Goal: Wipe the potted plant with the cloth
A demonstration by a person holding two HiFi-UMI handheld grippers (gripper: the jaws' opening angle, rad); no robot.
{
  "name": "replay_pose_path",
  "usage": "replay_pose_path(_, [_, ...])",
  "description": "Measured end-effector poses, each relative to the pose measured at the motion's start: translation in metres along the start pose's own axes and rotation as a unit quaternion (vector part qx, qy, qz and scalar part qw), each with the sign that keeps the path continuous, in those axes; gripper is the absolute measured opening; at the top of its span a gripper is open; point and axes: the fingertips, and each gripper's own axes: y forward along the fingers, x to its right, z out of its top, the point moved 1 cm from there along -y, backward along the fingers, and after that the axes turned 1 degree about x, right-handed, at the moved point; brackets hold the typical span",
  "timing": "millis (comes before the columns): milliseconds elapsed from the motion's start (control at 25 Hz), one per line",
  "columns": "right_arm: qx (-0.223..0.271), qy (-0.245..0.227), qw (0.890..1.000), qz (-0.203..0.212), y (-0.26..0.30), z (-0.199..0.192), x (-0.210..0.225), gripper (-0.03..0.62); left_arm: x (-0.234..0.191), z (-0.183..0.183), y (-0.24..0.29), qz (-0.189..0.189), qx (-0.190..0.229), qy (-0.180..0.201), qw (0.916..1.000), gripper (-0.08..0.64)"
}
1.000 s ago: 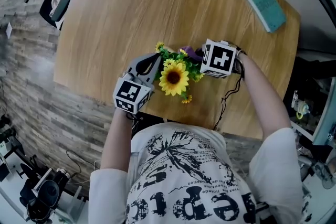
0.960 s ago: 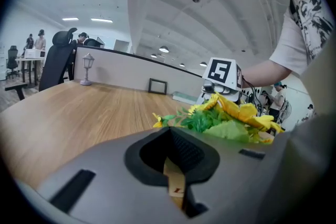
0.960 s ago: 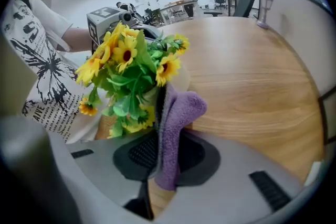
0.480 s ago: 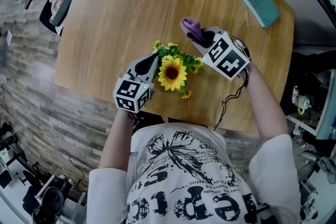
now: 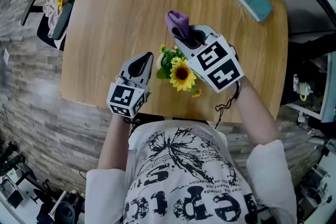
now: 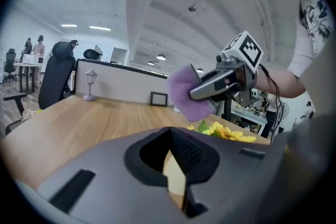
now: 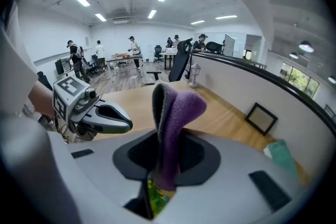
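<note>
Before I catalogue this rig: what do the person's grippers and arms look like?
The left gripper and right gripper are grey tapering shells with dark jaws, each bearing a white cube of black square markers. A black cable trails from the right one. The person wears a white short-sleeved T-shirt with black print.

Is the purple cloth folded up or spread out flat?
Folded. The cloth sticks up doubled over in a bunch, pinched at its bottom end by the right gripper, not laid flat.
</note>
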Motion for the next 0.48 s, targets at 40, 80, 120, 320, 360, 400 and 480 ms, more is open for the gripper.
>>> replay_pose_path(40, [-0.004,0.014,1.000,-0.008,0.005,0.004,-0.005,0.077,-0.006,0.006,-0.002,-0.009,0.003,0.005,0.9999,0.003])
replay_pose_path(80, [-0.009,0.028,0.999,-0.016,0.011,0.007,-0.009,0.077,-0.014,0.011,-0.004,-0.017,0.004,0.010,0.9998,0.003])
replay_pose_path(120, [-0.014,0.042,0.999,-0.023,0.018,0.009,-0.013,0.077,-0.022,0.017,-0.006,-0.026,0.005,0.014,0.9995,0.003])
replay_pose_path(320, [-0.031,0.105,0.991,-0.074,0.040,0.014,-0.027,0.077,-0.048,0.046,-0.015,-0.094,0.006,0.050,0.9943,0.003])
replay_pose_path(360, [-0.034,0.121,0.988,-0.086,0.041,0.015,-0.030,0.077,-0.052,0.052,-0.019,-0.110,0.008,0.058,0.9923,0.003])
replay_pose_path(400, [-0.037,0.136,0.986,-0.094,0.043,0.016,-0.034,0.077,-0.056,0.056,-0.022,-0.123,0.010,0.065,0.9903,0.003])
replay_pose_path(480, [-0.038,0.162,0.981,-0.105,0.048,0.018,-0.043,0.077,-0.064,0.061,-0.028,-0.141,0.013,0.081,0.9866,0.003])
